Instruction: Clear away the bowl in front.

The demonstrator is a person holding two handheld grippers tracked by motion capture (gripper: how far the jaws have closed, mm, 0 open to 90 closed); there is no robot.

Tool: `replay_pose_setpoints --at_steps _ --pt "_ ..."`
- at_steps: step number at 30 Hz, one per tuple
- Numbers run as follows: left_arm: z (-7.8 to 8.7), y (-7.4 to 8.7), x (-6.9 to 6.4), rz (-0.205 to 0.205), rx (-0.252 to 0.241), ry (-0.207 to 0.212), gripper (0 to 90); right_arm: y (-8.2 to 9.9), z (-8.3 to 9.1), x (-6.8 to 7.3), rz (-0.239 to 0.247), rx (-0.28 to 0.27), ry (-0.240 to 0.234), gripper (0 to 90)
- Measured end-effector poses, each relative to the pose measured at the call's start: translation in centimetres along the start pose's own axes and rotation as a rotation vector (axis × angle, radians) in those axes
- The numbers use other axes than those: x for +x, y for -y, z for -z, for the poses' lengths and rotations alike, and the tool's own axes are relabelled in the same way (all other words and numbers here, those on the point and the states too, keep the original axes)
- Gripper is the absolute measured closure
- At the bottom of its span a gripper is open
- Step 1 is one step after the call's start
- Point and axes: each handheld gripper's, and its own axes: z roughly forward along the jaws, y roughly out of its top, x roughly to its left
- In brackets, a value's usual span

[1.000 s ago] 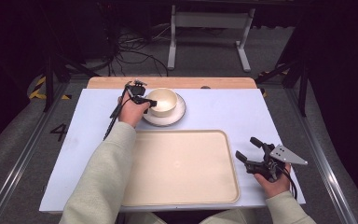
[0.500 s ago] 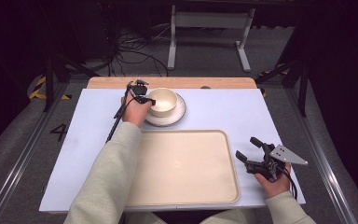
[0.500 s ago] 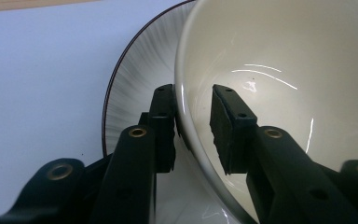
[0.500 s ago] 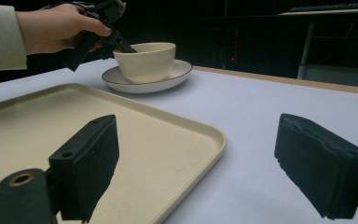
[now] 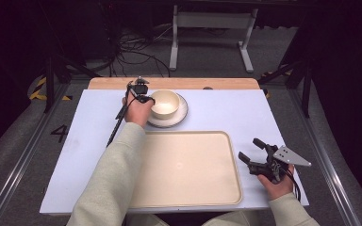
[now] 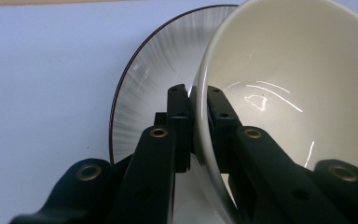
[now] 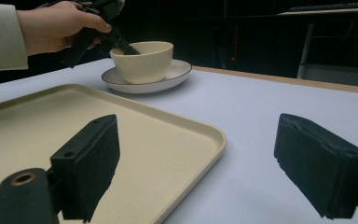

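A cream bowl (image 5: 165,103) (image 6: 298,70) (image 7: 142,60) stands on a white plate with a dark rim (image 5: 181,115) (image 6: 140,79) (image 7: 177,74) at the back of the table. My left gripper (image 5: 146,100) (image 6: 196,93) (image 7: 123,46) has just been closing and is shut on the bowl's near-left rim, one jaw inside and one outside. My right gripper (image 5: 249,149) (image 7: 196,163) rests open at the front right, beside the beige tray (image 5: 188,188) (image 7: 28,126), with nothing between its pads.
The tray lies bare at the front centre of the white table mat (image 5: 226,113). A wooden strip (image 5: 169,83) runs along the table's back edge. Behind the table, cables and a metal stand (image 5: 212,28) sit on the floor.
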Motion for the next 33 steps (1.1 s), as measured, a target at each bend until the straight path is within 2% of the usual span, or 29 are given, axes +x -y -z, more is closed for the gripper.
replay_pose_setpoints --at_steps 6,9,12,15,25,29,33 --pt "0.5 -0.3 -0.4 0.015 -0.014 0.012 82.2 0.0 0.0 0.0 -0.001 0.0 0.001 14.7" --pt "1.0 -0.5 -0.6 -0.006 -0.019 -0.014 82.2 0.0 0.0 0.0 -0.002 -0.001 0.002 14.7" --pt "1.4 -0.6 -0.4 0.007 -0.02 0.007 82.2 0.0 0.0 0.0 -0.002 -0.001 0.002 14.7" --pt "2.0 -0.8 -0.4 -0.006 -0.03 0.005 82.1 0.0 0.0 0.0 -0.002 -0.001 0.002 14.8" --pt "4.1 -1.3 -0.1 -0.003 -0.057 0.025 81.9 0.0 0.0 0.0 0.0 0.004 0.0 15.2" --pt "4.9 -1.7 -0.5 -0.034 -0.057 0.013 81.8 0.0 0.0 0.0 0.0 0.005 0.0 15.2" --pt "5.9 -2.0 -0.9 -0.048 -0.069 0.03 81.9 0.0 0.0 0.0 0.0 0.004 0.001 15.2"
